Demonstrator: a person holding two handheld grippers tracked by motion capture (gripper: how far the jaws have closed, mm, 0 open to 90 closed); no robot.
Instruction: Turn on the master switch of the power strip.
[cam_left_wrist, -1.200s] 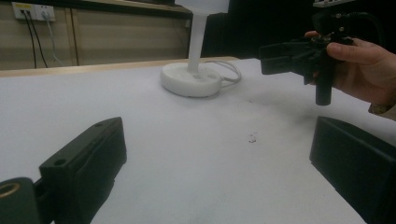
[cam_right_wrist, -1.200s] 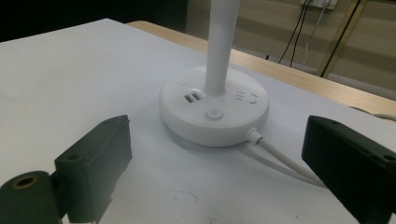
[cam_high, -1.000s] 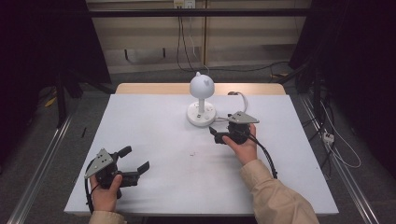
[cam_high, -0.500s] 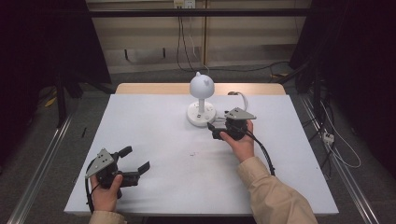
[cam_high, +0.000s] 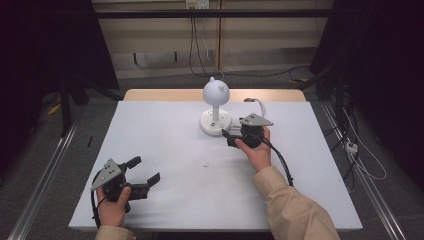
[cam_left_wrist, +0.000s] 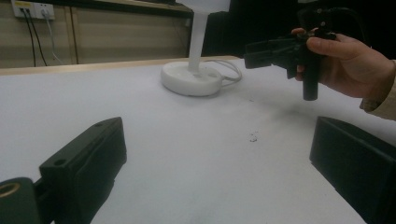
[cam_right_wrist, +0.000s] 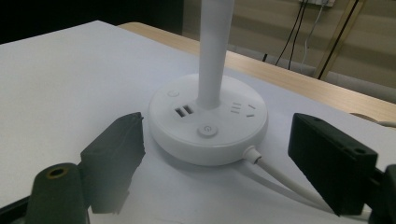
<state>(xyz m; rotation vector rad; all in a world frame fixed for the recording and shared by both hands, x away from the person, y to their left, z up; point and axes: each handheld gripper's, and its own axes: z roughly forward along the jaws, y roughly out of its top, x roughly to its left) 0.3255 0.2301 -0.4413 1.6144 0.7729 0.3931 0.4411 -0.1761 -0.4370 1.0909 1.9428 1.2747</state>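
At the far middle of the table (cam_high: 165, 135), a white lamp (cam_high: 216, 107) is standing upright on its round base (cam_right_wrist: 208, 126), with a thin stem rising to a rounded head. The right gripper (cam_high: 231, 136) is hovering just beside that base, on its near right side in the high view, pointing at it. Its jaws are standing apart and have just been closing a little; in the right gripper view they are flanking the base without touching it, one jaw close to the rim at the left, the other off to the right above the white cord (cam_right_wrist: 280, 175). Nothing is being clamped. The base top is showing a round button (cam_right_wrist: 207, 130) nearest the gripper, two USB ports (cam_right_wrist: 184, 111) to its left and socket slots to the right of the stem. The cord is leaving the base at its near right edge and running under the right-hand jaw. The right hand (cam_high: 256, 150) is gripping the tool from behind, a beige sleeve (cam_high: 292, 210) trailing to the table's near edge. The left gripper (cam_high: 146, 170) is sitting well apart from the lamp, at the near left corner, held by the left hand (cam_high: 114, 207). Its jaws are standing wide apart with only bare table between them. A small speck (cam_high: 205, 164) is lying on the table between the two tools.
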